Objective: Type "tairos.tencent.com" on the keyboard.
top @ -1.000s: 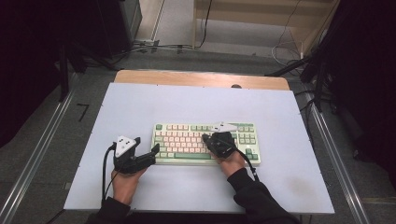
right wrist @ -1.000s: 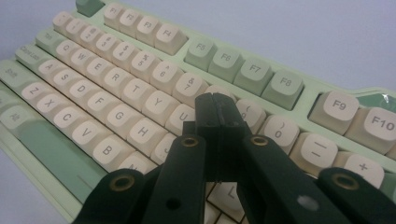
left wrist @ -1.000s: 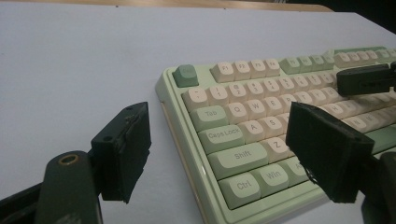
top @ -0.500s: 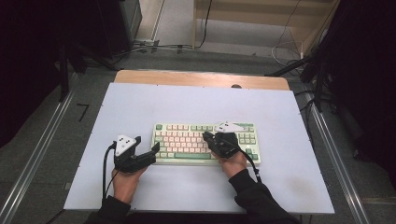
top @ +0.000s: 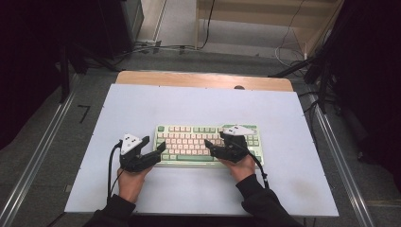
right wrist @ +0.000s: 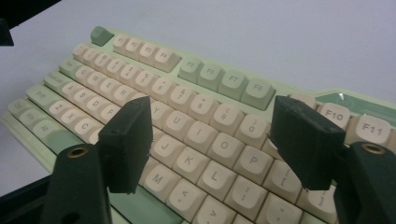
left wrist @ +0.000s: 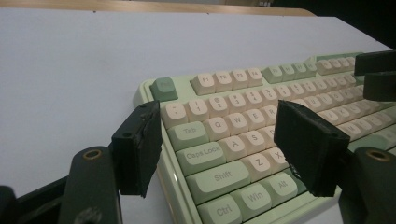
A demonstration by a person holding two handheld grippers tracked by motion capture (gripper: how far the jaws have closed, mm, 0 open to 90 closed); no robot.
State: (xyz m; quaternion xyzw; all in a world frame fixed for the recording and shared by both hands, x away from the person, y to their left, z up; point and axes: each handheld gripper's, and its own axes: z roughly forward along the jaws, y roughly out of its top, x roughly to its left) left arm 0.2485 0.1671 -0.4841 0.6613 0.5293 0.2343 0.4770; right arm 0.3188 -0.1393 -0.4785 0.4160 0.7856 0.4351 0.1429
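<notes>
Keyboard (top: 189,144) on pale tabletop (top: 142,104) — dark room

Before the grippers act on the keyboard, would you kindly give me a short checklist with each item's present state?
1. Left gripper jaws open: ok.
2. Right gripper jaws open: ok.
3. Keyboard lying flat on the table: ok.
4. Left gripper at the keyboard's left end, by Tab and Caps Lock: ok.
5. Right gripper above the J, K, L keys: ok.
6. Jaws touching any key: cannot tell.
</notes>
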